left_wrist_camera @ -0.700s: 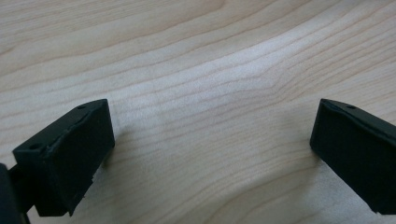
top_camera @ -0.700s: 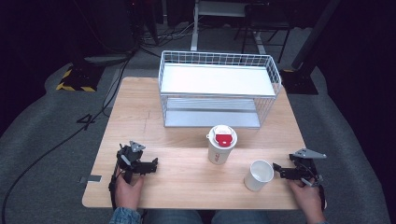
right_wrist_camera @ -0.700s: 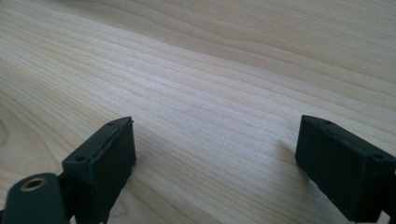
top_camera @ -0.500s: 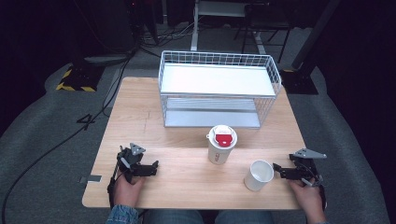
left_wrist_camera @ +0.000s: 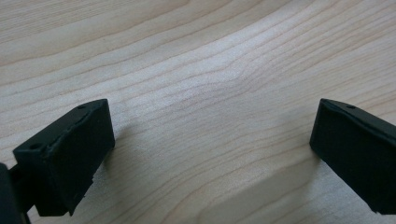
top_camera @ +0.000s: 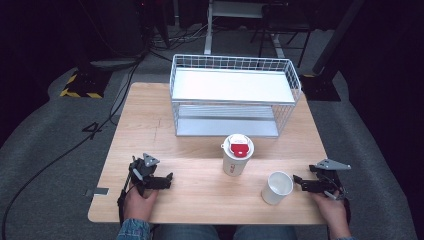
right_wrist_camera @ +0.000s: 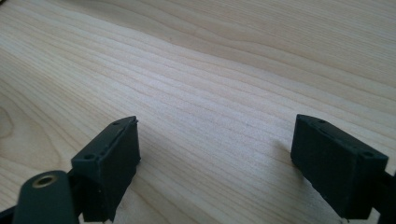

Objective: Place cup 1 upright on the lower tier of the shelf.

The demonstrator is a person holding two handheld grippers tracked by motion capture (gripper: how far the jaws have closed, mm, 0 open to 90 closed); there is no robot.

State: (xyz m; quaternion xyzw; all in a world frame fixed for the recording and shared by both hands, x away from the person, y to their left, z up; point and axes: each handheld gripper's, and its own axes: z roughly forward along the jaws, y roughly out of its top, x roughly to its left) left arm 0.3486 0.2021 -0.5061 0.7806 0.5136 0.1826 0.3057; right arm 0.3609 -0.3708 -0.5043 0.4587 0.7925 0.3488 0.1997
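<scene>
Nearly unchanged over the last moment: left tool (top_camera: 167,180) nudged slightly, right tool (top_camera: 297,181) parked beside open white cup (top_camera: 277,187), both spread wide, holding nothing. Lidded cup (top_camera: 237,154) mid-bench (top_camera: 200,195), before wire rack (top_camera: 235,95). Probably pre-start.

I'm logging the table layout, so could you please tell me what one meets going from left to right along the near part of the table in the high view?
Left gripper → lidded cup with a red tab → open white cup → right gripper.
</scene>
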